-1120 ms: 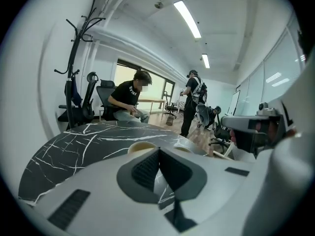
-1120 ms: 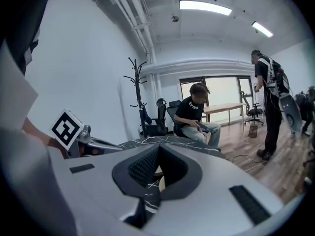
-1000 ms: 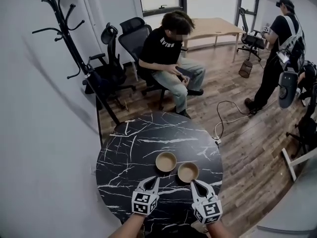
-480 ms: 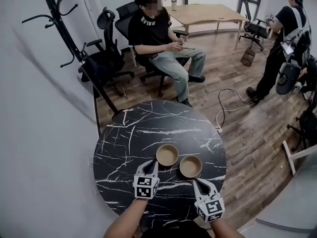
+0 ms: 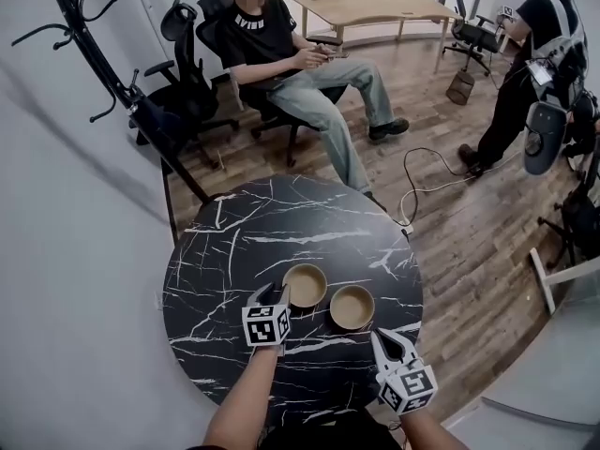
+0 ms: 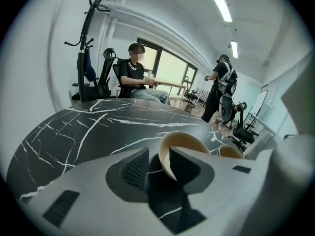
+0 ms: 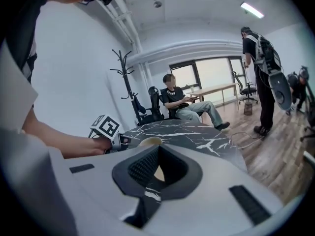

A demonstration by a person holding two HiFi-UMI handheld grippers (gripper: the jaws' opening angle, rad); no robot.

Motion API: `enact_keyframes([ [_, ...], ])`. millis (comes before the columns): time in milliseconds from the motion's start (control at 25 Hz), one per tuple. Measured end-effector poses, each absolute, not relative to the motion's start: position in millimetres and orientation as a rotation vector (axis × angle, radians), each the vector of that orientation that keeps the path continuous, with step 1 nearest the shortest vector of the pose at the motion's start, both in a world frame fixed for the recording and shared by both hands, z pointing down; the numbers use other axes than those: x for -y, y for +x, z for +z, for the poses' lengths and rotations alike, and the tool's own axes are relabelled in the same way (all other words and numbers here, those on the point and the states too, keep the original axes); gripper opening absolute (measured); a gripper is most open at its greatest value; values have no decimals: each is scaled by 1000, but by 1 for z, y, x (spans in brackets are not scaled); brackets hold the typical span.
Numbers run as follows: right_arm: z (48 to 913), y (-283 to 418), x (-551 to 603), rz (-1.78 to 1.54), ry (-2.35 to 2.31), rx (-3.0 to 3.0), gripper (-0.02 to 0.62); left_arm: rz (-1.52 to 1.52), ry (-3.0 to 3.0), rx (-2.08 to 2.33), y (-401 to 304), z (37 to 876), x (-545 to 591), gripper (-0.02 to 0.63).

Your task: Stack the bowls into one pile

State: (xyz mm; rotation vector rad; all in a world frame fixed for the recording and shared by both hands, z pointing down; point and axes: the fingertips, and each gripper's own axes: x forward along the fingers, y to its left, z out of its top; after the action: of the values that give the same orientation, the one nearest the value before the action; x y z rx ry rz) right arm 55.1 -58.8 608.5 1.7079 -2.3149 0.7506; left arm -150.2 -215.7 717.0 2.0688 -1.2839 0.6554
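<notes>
Forward and down goes my left hand-held gripper (image 5: 272, 293) since a second ago, from short of the bowls right up to the left bowl (image 5: 305, 285). My right hand-held gripper (image 5: 382, 338) hangs back by the near edge.

Head view: the left bowl and the right bowl (image 5: 352, 307) sit just beside each other on the round black marble-veined bench (image 5: 234, 242).

Left gripper view: my jaws are opening, and the near wall of the left bowl stands between them, pads not pressing yet. I reckon one pad should go inside the rim and one outside. Then I close firmly, lift straight up and centre over the right bowl before lowering.

Right gripper view: jaws closed together, nothing in them, a bowl just beyond the tips.

Around us: a coat stand (image 5: 84, 36), a seated person (image 5: 281, 54), a standing person (image 5: 539, 54), a wooden floor (image 5: 450, 223) and a trailing cable (image 5: 422, 181).
</notes>
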Motion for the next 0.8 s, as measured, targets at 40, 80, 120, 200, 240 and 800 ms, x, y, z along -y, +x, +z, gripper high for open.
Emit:
enact_keyframes([
  [40, 607, 58, 60, 785, 1723, 2314, 8, 643, 2053, 1277, -149, 719, 216, 145],
  [80, 607, 59, 61, 808, 1734, 2314, 8, 636, 2044, 1269, -147, 722, 217, 146],
  [120, 607, 61, 62, 824, 1739, 2316, 8, 637, 2040, 1260, -145, 724, 218, 146],
  [200, 609, 63, 63, 847, 1744, 2319, 8, 650, 2046, 1245, -140, 728, 219, 145],
  [240, 610, 64, 64, 855, 1747, 2319, 8, 661, 2056, 1237, -137, 729, 220, 145],
  [800, 605, 69, 60, 663, 1676, 2288, 8, 756, 2074, 1266, -131, 745, 235, 48],
])
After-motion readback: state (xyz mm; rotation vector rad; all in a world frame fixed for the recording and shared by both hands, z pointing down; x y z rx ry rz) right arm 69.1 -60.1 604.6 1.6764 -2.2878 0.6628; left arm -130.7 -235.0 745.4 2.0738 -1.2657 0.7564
